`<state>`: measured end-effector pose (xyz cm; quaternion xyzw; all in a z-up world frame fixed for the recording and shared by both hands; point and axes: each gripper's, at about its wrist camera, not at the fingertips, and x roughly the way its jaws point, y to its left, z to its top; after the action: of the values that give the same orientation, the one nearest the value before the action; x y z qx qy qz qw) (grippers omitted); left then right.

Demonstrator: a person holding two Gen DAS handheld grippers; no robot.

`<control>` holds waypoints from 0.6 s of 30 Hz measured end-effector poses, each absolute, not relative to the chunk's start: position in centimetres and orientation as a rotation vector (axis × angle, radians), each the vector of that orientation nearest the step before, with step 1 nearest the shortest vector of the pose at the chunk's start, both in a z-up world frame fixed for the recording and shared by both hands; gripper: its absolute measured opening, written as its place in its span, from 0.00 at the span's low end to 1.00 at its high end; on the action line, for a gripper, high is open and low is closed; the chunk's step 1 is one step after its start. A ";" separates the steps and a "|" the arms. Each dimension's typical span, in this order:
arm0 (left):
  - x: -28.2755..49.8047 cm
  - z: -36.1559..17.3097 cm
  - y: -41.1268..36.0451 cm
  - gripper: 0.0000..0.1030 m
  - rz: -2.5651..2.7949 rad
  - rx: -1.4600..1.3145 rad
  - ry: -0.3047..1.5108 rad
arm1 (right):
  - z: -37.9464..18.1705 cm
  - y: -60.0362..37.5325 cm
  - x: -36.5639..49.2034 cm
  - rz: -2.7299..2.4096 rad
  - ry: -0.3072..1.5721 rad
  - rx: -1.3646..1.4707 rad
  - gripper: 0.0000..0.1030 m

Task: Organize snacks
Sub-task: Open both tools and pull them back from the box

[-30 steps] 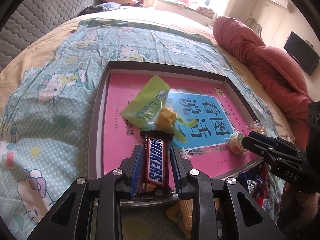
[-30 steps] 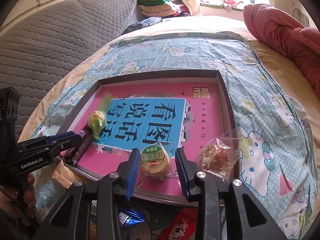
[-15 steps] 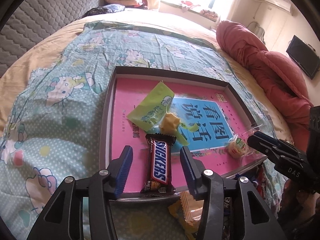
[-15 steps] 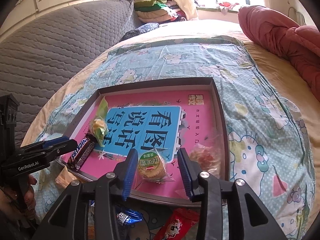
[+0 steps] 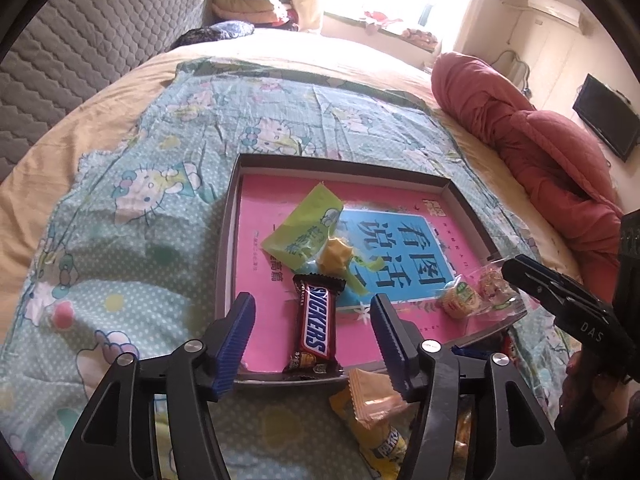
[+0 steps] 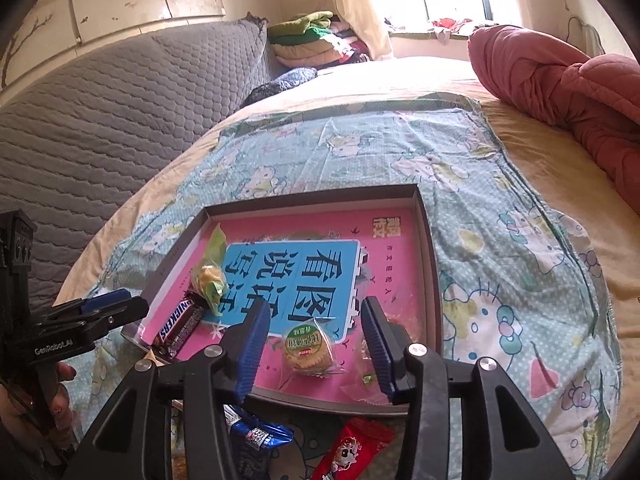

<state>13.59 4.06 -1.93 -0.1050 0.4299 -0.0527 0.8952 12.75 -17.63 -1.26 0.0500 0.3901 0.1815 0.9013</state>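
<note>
A shallow box tray (image 5: 234, 216) with a pink and blue printed floor lies on the bed. A Snickers bar (image 5: 316, 322) lies at its near edge, between the open jaws of my left gripper (image 5: 312, 338), which does not touch it. A green wrapper with a yellow sweet (image 5: 310, 234) lies behind it. My right gripper (image 6: 316, 344) is open around a round wrapped biscuit (image 6: 308, 346) in the tray (image 6: 430, 248). A clear-wrapped snack (image 6: 362, 376) lies beside it, partly behind the right finger.
Loose snacks lie on the Hello Kitty sheet before the tray: an orange packet (image 5: 374, 398), a yellow packet (image 5: 380, 440), a blue packet (image 6: 256, 436), a red packet (image 6: 348, 450). A red quilt (image 5: 540, 152) lies at right. A grey headboard (image 6: 100, 112) stands at left.
My left gripper has let go of the Snickers bar, opened wide and drawn back. My right gripper has opened wider and drawn back from the biscuit, which stays in the tray.
</note>
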 end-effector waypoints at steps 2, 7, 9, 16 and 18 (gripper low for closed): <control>13.3 -1.6 4.0 0.63 -0.109 -0.211 0.885 | -0.9 -17.7 12.6 0.373 0.796 0.105 0.48; 12.4 -0.8 3.7 0.64 -0.106 -0.204 0.875 | -0.1 -18.2 12.0 0.371 0.775 0.108 0.50; 12.1 -0.6 3.6 0.64 -0.108 -0.199 0.874 | 0.3 -18.4 11.6 0.367 0.762 0.104 0.50; 11.2 0.5 3.5 0.65 -0.099 -0.202 0.861 | 1.4 -19.1 10.4 0.356 0.726 0.104 0.54; 10.9 0.7 3.5 0.67 -0.096 -0.201 0.858 | 1.8 -19.3 10.0 0.352 0.717 0.106 0.55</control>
<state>10.91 3.46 0.74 -0.0971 0.4152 -0.0465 0.9033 10.05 -19.28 1.76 0.0515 0.3488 0.1714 0.9200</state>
